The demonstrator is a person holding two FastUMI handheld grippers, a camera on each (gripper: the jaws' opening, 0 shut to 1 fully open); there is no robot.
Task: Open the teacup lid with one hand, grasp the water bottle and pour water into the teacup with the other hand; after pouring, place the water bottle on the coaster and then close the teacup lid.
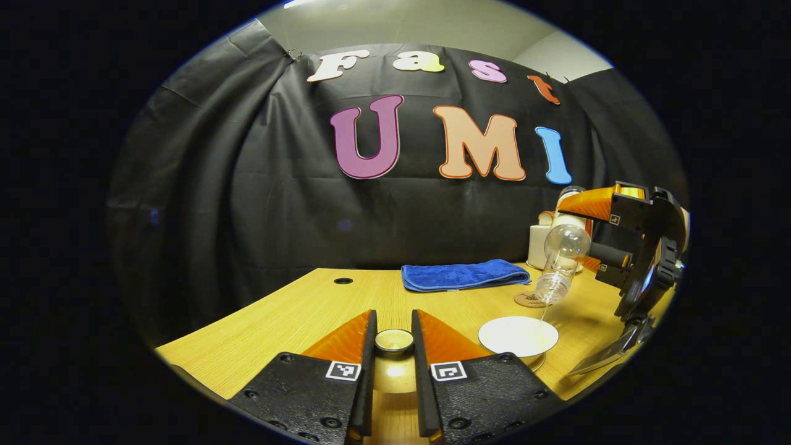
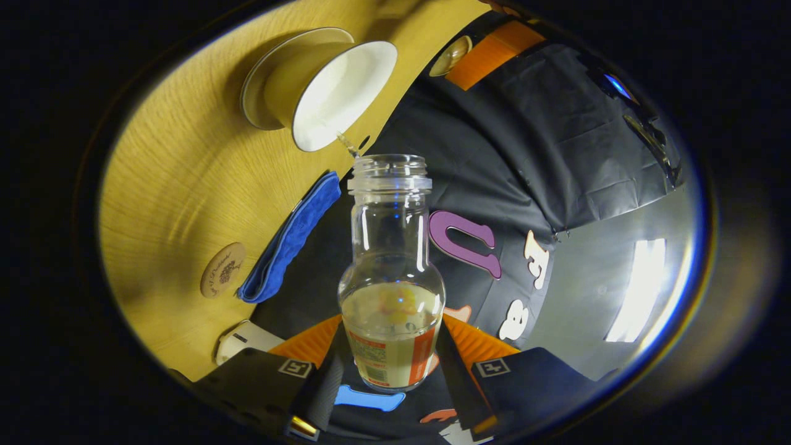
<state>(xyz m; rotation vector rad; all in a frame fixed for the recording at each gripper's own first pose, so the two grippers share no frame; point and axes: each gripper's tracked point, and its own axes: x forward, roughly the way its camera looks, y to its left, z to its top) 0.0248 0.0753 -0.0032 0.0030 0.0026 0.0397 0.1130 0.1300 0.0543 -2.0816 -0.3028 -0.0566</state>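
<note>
Wooden table (image 1: 296,309). Left gripper (image 1: 393,346) pinches lid (image 1: 394,340), just left of cup (image 1: 518,335). Blue towel (image 1: 463,274) behind cup. Coaster (image 1: 529,300) beyond cup. Right gripper (image 2: 390,364) clamps bottle (image 2: 392,272), tilted, mouth over cup rim, water trickling in.

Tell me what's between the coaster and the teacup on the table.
Bare tabletop lies between the coaster and the teacup in the right gripper view; the blue towel sits beside that stretch.

light wooden table (image 1: 290,321), folded blue towel (image 1: 460,275), round coaster (image 1: 529,300), white teacup (image 1: 518,337) on saucer (image 2: 256,80), white container (image 1: 539,246) at back
</note>
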